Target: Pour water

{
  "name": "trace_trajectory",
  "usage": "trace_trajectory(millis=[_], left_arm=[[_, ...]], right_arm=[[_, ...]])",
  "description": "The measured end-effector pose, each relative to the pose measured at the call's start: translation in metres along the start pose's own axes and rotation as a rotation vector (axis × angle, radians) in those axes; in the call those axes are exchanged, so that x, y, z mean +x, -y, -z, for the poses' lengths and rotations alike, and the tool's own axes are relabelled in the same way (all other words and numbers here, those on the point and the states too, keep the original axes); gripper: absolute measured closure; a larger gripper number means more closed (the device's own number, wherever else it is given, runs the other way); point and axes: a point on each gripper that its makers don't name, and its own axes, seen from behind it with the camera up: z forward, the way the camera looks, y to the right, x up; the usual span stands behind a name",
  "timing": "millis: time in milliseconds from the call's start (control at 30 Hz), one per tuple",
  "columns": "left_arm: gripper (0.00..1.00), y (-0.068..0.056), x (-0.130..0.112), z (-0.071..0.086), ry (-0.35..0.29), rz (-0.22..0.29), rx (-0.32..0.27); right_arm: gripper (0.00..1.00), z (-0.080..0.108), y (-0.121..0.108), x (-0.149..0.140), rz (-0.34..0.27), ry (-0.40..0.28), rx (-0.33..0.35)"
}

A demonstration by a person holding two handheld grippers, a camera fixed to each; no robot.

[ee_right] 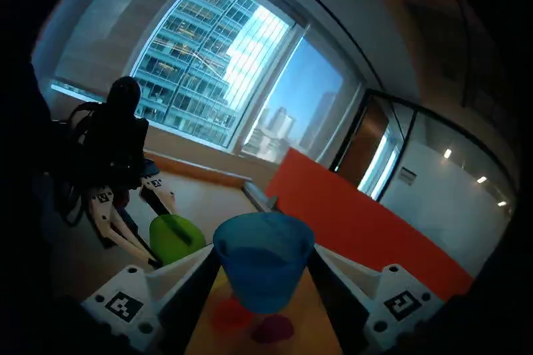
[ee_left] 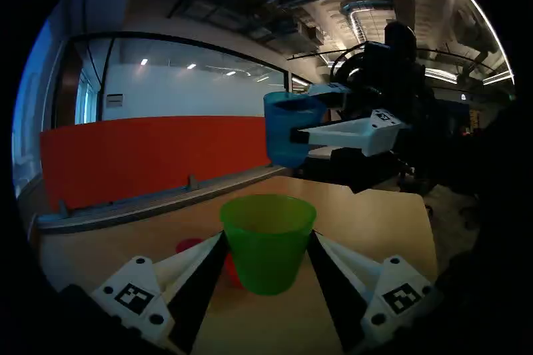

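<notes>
The left gripper [ee_left: 268,238] is closed on a green cup [ee_left: 268,258], one white finger pressing on each side of it. In the left gripper view the cup stands upright and open-mouthed just over the pale wooden surface [ee_left: 373,222]; whether its base touches the wood I cannot tell. A small red thing [ee_left: 188,245] lies on the surface just behind the cup to the left. Farther off and higher, the right gripper [ee_left: 303,134] holds a blue cup [ee_left: 286,130] raised well above the surface, close to upright, beyond the green cup's rim. An orange wall panel [ee_left: 146,155] runs behind the surface. In the right gripper view that gripper [ee_right: 264,252] clamps the blue cup [ee_right: 263,275] between both fingers, mouth up; whether there is water inside is unclear. Below it on the surface lie a red round shape [ee_right: 230,315] and a purple one [ee_right: 272,330]. To the left, the green cup [ee_right: 174,235] sits in the left gripper [ee_right: 150,235], with a big window [ee_right: 200,75] beyond.
</notes>
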Motion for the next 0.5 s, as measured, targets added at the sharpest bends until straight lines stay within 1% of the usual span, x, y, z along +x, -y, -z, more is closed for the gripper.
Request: trace_trajectory(millis=[267,500], left_arm=[[0.17,-0.002,0.005,-0.007,-0.004,0.003,-0.013],[0.18,-0.007,0.009,-0.011,-0.005,-0.002,-0.026]], right_arm=[[0.11,-0.009,-0.008,0.010,0.087,0.000,-0.012],[0.11,-0.018,-0.013,0.013,0.167,0.011,-0.015]])
